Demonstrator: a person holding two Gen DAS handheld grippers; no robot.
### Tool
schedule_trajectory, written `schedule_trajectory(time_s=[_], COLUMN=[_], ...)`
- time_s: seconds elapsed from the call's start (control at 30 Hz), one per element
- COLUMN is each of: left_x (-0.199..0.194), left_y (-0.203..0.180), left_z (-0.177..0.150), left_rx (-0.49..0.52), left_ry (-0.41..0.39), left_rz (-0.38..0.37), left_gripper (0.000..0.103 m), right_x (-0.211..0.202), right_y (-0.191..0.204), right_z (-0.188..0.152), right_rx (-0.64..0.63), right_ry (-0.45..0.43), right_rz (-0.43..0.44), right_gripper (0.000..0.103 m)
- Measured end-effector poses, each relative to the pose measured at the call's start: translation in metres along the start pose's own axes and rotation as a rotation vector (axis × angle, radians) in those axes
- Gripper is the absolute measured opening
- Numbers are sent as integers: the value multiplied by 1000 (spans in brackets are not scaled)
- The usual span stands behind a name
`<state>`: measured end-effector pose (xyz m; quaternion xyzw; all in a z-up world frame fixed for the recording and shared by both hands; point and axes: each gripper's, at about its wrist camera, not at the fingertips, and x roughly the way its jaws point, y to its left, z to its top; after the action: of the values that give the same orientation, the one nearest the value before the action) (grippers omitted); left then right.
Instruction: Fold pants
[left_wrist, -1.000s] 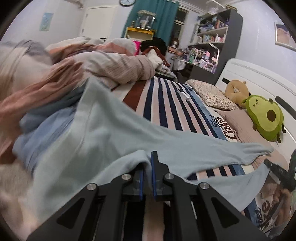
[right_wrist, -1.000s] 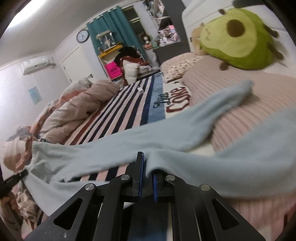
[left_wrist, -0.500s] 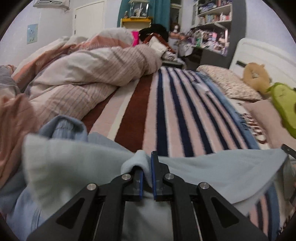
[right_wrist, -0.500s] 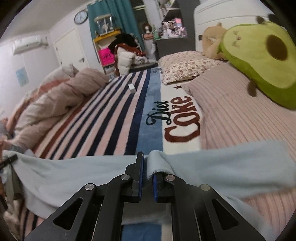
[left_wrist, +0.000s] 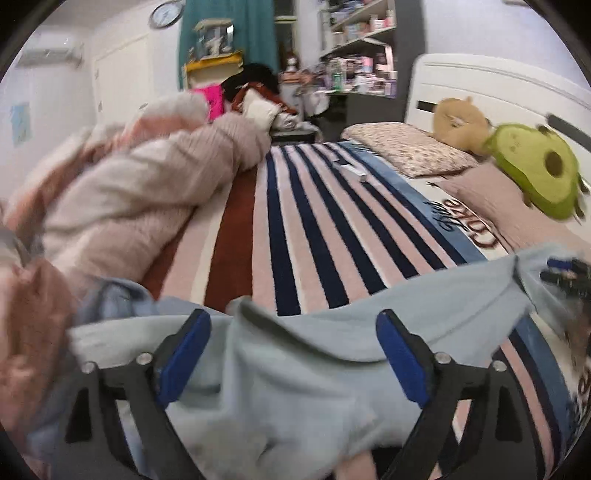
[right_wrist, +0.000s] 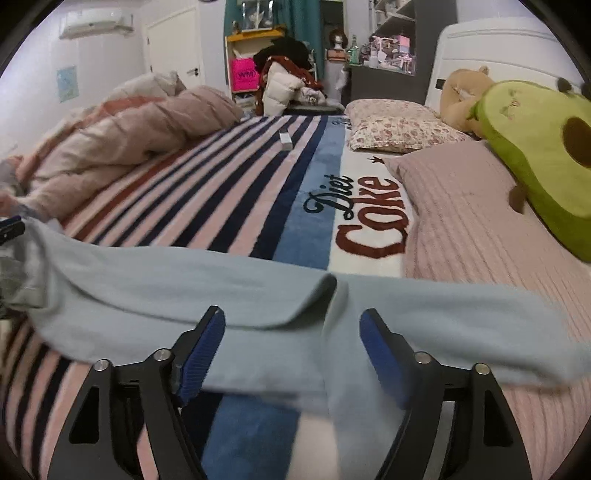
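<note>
Bedroom, domestic. Bed with striped Diet Coke blanket (right_wrist: 236, 192) and white headboard (right_wrist: 491, 55); floral pillow (right_wrist: 399, 129), avocado plush (right_wrist: 546, 147) at 2 o'clock; rumpled duvet (right_wrist: 122, 136) at 10; air conditioner (right_wrist: 96, 24), cluttered shelves (left_wrist: 354, 40) beyond.

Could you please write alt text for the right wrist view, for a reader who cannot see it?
The right gripper is open, its blue-padded fingers either side of light blue pants lying across a bed. Beyond them, a striped blanket reads "Diet Coke", with a pink pillow and an avocado plush toy on the right and a rumpled duvet on the left.
</note>
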<state>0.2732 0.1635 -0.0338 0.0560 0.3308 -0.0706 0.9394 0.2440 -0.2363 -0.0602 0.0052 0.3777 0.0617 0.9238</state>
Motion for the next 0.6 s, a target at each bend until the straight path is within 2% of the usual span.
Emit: schedule_trajectory(time_s=[0.13, 0.3, 0.33, 0.37, 0.43, 0.5, 0.57, 0.6], left_x=[-11, 27, 36, 42, 49, 48, 46, 44], left_y=[-11, -44, -50, -53, -56, -53, -51, -51], left_z=[-22, -73, -82, -89, -96, -94, -94, -94], left_rx=[110, 317, 348, 376, 417, 435, 457, 471], left_ry=[82, 233, 262, 273, 281, 259, 257, 262], left_rz=[-65, -18, 8, 49, 121, 145, 140, 142], left_gripper=[92, 92, 86, 74, 59, 58, 58, 58], right_x=[-30, -37, -36, -34, -35, -35, -37, -40], right_y=[-5, -4, -5, -6, -7, -7, -5, 0], right_z=[-18, -52, -55, -58, -65, -68, -69, -70], right_rx=[42, 71, 79, 94, 117, 112, 73, 13], right_ry=[0, 8, 13, 19, 20, 32, 35, 32], right_rz=[20, 5, 5, 4, 13, 2, -47, -118], right_gripper=[80, 80, 80, 80, 80, 80, 80, 80])
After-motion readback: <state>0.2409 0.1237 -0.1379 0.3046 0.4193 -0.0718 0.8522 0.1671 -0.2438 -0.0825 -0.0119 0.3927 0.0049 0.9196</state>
